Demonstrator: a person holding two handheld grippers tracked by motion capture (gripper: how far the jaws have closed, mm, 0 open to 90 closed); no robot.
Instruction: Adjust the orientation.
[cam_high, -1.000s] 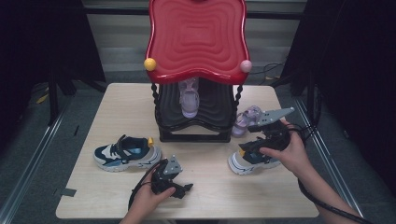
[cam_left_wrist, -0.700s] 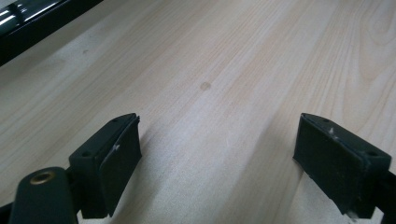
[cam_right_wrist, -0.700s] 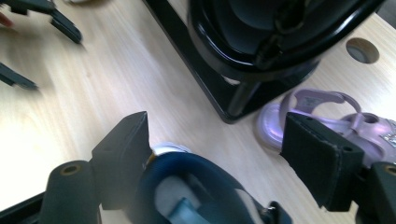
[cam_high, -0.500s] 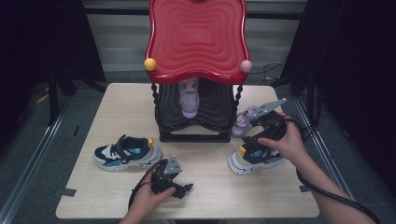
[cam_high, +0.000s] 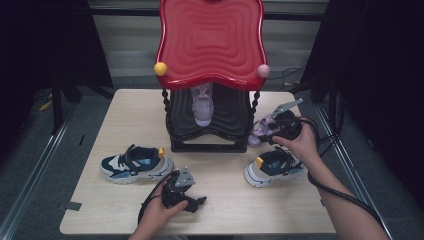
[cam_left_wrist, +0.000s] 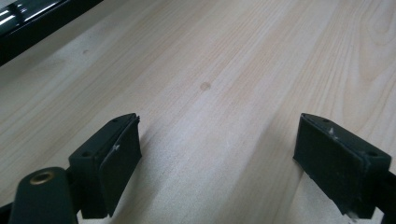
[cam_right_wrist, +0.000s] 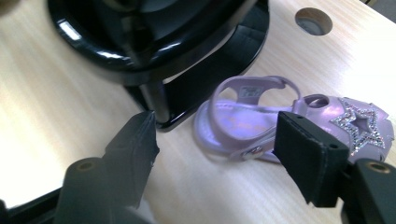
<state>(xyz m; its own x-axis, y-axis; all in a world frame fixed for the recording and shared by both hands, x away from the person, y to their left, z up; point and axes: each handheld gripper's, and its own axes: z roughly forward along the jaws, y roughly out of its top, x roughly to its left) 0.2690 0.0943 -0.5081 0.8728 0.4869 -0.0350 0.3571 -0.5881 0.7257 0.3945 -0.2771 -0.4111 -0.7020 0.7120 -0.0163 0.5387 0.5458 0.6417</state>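
A purple sandal (cam_high: 259, 131) (cam_right_wrist: 243, 119) with a glitter star lies on the table just right of the black and red shoe rack (cam_high: 210, 75). My right gripper (cam_high: 272, 129) (cam_right_wrist: 217, 128) hangs low over it, jaws pointing at the rack's foot. Its jaws have just been closing. They are still open, with the sandal's heel strap in the gap and no pad pressing on it. A second purple sandal (cam_high: 202, 106) stands on the rack's black shelf. My left gripper (cam_high: 195, 202) (cam_left_wrist: 217, 123) rests open on bare wood near the front edge.
A blue and white sneaker (cam_high: 135, 164) lies front left and its partner (cam_high: 274, 168) lies front right, under my right wrist. The rack's black base (cam_right_wrist: 187, 88) is close to the right gripper's left jaw. The wooden table (cam_high: 125, 115) has a cable hole (cam_right_wrist: 313, 20).
My right hand has moved away from the right sneaker towards the rack and come down over the purple sandal, jaws narrower. The left hand has not moved.
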